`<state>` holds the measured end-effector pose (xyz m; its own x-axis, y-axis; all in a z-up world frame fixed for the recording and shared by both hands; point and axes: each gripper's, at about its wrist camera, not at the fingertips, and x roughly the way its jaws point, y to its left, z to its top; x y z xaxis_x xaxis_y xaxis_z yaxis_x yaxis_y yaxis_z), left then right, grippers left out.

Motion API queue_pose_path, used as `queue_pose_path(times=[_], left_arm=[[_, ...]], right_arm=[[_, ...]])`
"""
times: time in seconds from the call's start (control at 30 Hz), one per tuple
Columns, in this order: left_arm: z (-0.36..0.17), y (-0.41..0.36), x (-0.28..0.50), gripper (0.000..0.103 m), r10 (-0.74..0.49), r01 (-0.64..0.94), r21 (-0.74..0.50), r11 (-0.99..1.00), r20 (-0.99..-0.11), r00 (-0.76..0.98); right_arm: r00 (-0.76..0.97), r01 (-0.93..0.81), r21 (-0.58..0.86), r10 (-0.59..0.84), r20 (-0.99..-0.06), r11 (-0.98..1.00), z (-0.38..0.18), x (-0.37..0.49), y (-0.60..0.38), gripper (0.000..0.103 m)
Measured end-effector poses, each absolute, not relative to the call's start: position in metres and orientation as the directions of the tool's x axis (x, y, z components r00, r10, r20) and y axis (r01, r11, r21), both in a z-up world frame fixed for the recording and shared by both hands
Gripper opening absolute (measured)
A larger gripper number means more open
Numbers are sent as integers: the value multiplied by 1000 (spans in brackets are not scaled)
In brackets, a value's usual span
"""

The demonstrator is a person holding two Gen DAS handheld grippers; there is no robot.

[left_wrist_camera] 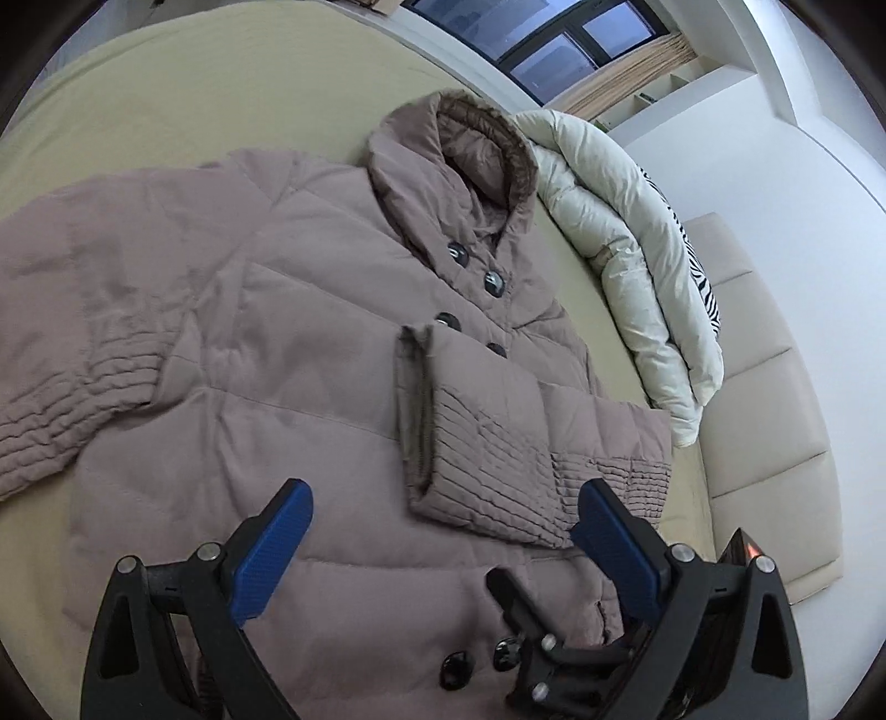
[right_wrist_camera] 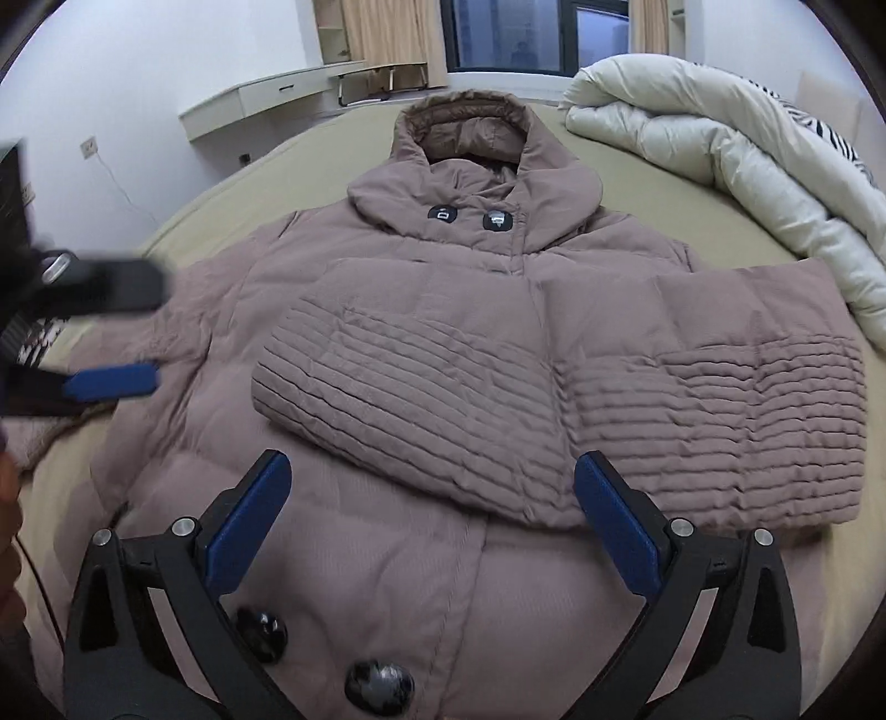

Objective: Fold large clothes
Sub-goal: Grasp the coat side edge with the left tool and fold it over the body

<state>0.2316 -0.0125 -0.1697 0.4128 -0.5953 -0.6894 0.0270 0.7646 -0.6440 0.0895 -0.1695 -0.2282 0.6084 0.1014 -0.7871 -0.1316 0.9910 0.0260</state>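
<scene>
The taupe hooded puffer coat (right_wrist_camera: 387,554) lies buttoned, front up, on the bed (left_wrist_camera: 166,99). One sleeve (right_wrist_camera: 410,399) is already folded across the chest; the other sleeve (left_wrist_camera: 72,310) lies spread out, unfolded. Both the right gripper (right_wrist_camera: 432,531) and left gripper (left_wrist_camera: 443,548) hover above the coat with jaws apart, empty.

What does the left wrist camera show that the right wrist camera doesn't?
Only the left wrist view shows the coat's unfolded sleeve spread out on the bed, plus the padded headboard.

Only the right wrist view shows the wall-mounted desk and the left gripper seen from outside, blurred.

Both show the hooded puffer coat on the olive bedsheet, one sleeve folded across its chest, the white duvet, the window, and open jaws holding nothing.
</scene>
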Motion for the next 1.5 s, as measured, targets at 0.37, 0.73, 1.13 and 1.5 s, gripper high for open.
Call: queue_pose_path(times=[0.37, 0.73, 1.13, 1.5], left_arm=[[-202, -78, 281, 40, -524, 29, -542, 840, -796, 304], [-157, 9, 291, 9, -469, -33, -545, 837, -749, 468], [-164, 113, 292, 8, -340, -218, -543, 811, -741, 580], [-190, 107, 292, 9, -310, -232, -490, 840, -785, 536]], right_arm=[[615, 165, 538, 340, -711, 827, -225, -3, -299, 103], [785, 248, 913, 485, -385, 322, -242, -20, -384, 103], [799, 328, 942, 511, -316, 69, -273, 62, -371, 103], [870, 343, 939, 375, -320, 7, -294, 58, -425, 99]])
